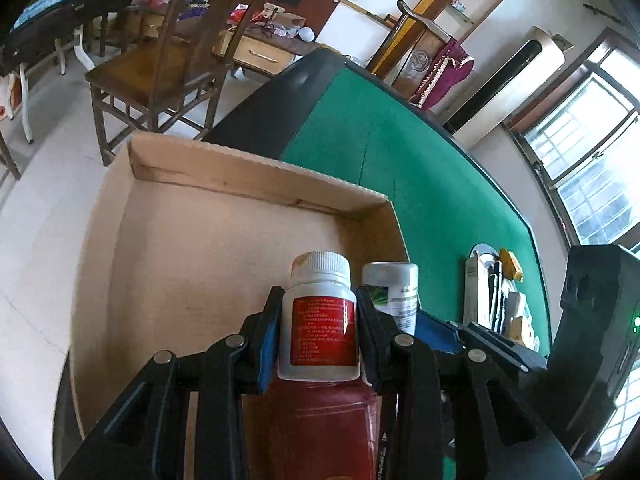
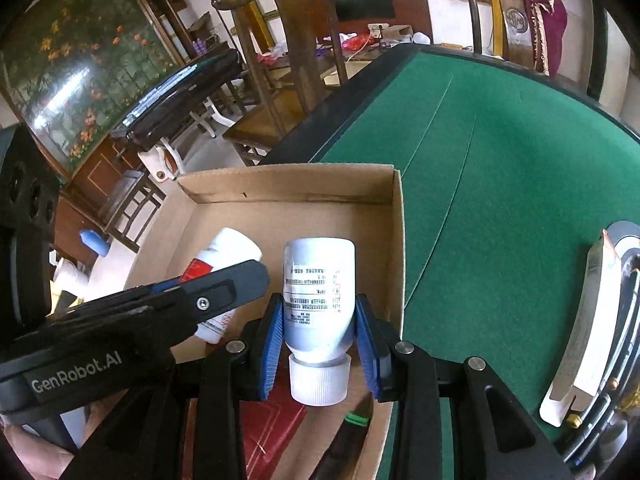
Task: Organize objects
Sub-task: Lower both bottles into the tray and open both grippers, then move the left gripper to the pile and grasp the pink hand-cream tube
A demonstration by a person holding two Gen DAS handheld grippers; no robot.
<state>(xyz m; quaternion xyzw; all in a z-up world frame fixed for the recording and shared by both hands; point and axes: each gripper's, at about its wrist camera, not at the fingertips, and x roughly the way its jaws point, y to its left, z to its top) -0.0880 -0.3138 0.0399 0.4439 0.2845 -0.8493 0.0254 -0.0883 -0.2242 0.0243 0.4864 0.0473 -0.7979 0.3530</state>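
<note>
White plastic bottles, one in each gripper, hang over an open cardboard box (image 2: pixel 398 240) at the edge of a green felt bench (image 2: pixel 500 184). The left gripper (image 1: pixel 319 336) has its jaws closed partway on the red-label bottle (image 1: pixel 320 320), cap up, blue pads pressing its sides. The right gripper (image 2: pixel 320 340) grips the grey bottle (image 2: pixel 319 300) the same way, cap toward the camera, base pointing down into the box. A red packet (image 2: pixel 272 428) and a dark tool with a green band (image 2: pixel 354 420) already lie in the near end of the box.

Risks look plain: the two grippers sit side by side, so a jaw could knock the neighbouring bottle loose. Smooth round plastic may slip on release and roll, or the grey bottle could tip onto the box's right wall and spill onto the felt. Landing on the packet would leave either bottle unsteady.
</note>
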